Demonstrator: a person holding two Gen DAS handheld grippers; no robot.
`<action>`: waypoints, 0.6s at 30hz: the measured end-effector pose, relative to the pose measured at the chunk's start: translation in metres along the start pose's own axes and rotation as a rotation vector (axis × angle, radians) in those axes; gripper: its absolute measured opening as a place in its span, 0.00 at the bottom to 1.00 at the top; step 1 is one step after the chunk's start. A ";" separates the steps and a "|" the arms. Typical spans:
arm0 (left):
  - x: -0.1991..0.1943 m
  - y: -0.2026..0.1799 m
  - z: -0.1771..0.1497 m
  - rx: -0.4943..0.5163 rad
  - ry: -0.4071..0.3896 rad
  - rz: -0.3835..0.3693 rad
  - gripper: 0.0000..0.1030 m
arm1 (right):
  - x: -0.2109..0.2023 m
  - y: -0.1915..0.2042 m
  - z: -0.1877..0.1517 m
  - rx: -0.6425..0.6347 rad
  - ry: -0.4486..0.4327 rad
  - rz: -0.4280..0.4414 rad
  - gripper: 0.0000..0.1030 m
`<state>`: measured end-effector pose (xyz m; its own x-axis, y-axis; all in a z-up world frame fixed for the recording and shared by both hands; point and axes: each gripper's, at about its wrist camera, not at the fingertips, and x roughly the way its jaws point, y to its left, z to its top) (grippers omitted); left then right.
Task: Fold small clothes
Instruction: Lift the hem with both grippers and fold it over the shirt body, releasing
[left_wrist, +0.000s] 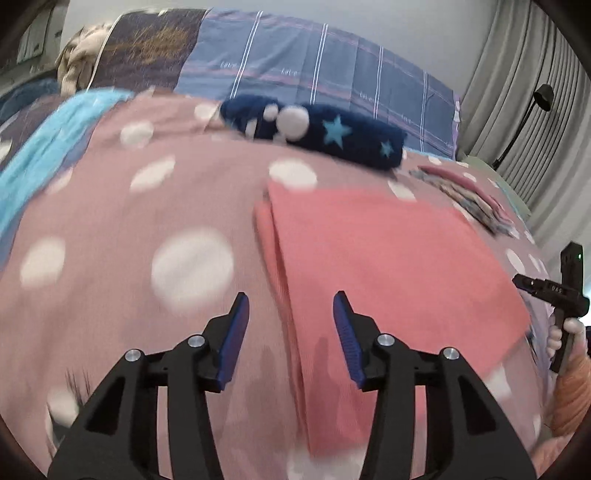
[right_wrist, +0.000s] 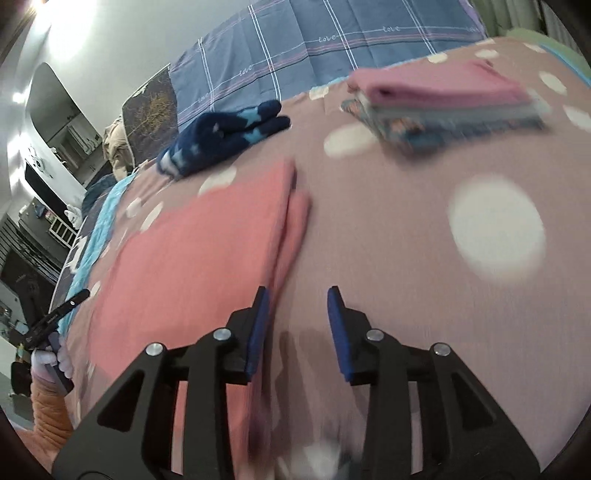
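Salmon-pink folded cloth (left_wrist: 388, 251): flat on my dotted pink bedsheet (left_wrist: 147, 206).
Left gripper (left_wrist: 291, 332): jaws apart, holding nothing.
Right gripper (right_wrist: 297, 328): jaws apart, seemingly over cloth's edge; picture blurred.

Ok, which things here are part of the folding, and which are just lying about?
Job: coral cloth, folded stack, left gripper, right gripper.
Lying about: navy star socks, plaid pillow, blue blanket, lamp.
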<state>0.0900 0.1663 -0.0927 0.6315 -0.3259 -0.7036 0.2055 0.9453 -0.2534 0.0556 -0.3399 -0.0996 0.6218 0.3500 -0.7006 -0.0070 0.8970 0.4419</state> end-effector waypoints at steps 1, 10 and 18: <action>-0.005 0.002 -0.016 -0.032 0.024 -0.011 0.46 | -0.007 0.000 -0.014 0.013 0.003 0.011 0.36; -0.045 -0.006 -0.069 -0.112 0.057 -0.098 0.46 | -0.044 0.011 -0.069 0.055 0.028 0.043 0.44; -0.006 0.015 -0.081 -0.410 0.025 -0.385 0.47 | -0.022 0.002 -0.081 0.262 0.009 0.230 0.61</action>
<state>0.0290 0.1814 -0.1457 0.5497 -0.6510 -0.5236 0.1070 0.6764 -0.7287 -0.0215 -0.3237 -0.1286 0.6200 0.5387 -0.5705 0.0557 0.6951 0.7168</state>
